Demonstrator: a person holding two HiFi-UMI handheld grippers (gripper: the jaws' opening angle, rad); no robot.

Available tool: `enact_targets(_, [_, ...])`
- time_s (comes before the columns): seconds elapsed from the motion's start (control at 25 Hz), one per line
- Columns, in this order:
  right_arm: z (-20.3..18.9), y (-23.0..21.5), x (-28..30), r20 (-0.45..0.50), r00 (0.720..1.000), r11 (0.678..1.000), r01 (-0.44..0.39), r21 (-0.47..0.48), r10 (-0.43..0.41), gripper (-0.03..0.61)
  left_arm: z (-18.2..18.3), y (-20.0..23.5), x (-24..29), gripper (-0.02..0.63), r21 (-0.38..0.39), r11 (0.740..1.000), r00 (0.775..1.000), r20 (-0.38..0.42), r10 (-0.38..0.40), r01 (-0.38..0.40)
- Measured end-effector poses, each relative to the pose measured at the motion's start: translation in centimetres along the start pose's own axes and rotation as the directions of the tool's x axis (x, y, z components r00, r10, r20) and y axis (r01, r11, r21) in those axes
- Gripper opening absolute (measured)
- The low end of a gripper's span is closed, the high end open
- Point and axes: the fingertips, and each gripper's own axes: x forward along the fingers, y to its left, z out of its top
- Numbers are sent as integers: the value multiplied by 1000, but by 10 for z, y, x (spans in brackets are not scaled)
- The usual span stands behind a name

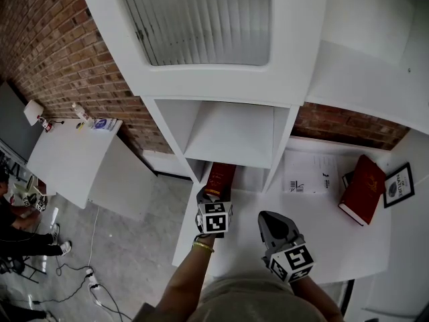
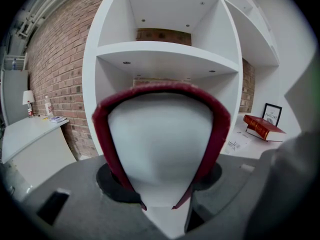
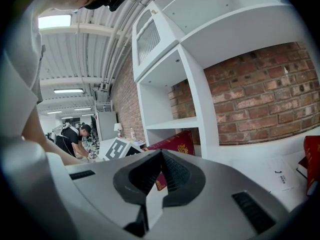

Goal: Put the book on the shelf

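Observation:
My left gripper (image 1: pixel 214 196) is shut on a dark red hardcover book (image 1: pixel 220 178). The book stands on its edge on the white desk (image 1: pixel 234 247), right in front of the lower cubby of the white shelf unit (image 1: pixel 231 136). In the left gripper view the book (image 2: pixel 162 134) fills the middle, white page edges toward me, between the jaws of the left gripper (image 2: pixel 160 194). My right gripper (image 1: pixel 273 225) hovers over the desk to the right, shut and holding nothing. In the right gripper view the shut right gripper (image 3: pixel 159 156) has the held book (image 3: pixel 179 143) behind it.
A second red book (image 1: pixel 362 189) lies at the desk's right, beside a framed picture (image 1: pixel 399 184). Printed papers (image 1: pixel 310 179) lie near the brick wall. A white side table (image 1: pixel 67 156) stands left, with a lamp and a bottle. A person (image 1: pixel 17 230) and cables are on the floor.

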Motion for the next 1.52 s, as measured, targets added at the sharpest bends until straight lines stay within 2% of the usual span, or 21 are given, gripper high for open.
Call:
enact_targets(1.04, [-4,-11,4,-6,1000,1000,24,15,-23,6,18,-1,32,236,20,1000,1000,-2,-4,4])
enact_targets(1.32, [-1,-6,3,-10,1000,1000,17,8,-16,6,19,-4,31,240,32,999,999,-13,-31,32])
enact_targets(1.4, [-1,-4,3,-10,1000,1000,14,6,-14,6,19,-7,29,349,24,998,998,-16,-58,58])
enact_targets(1.52, [0,-2,1,-4,1000,1000,10,6,-10,6,22,-13,24,390,22,996,996,-10,-89,89])
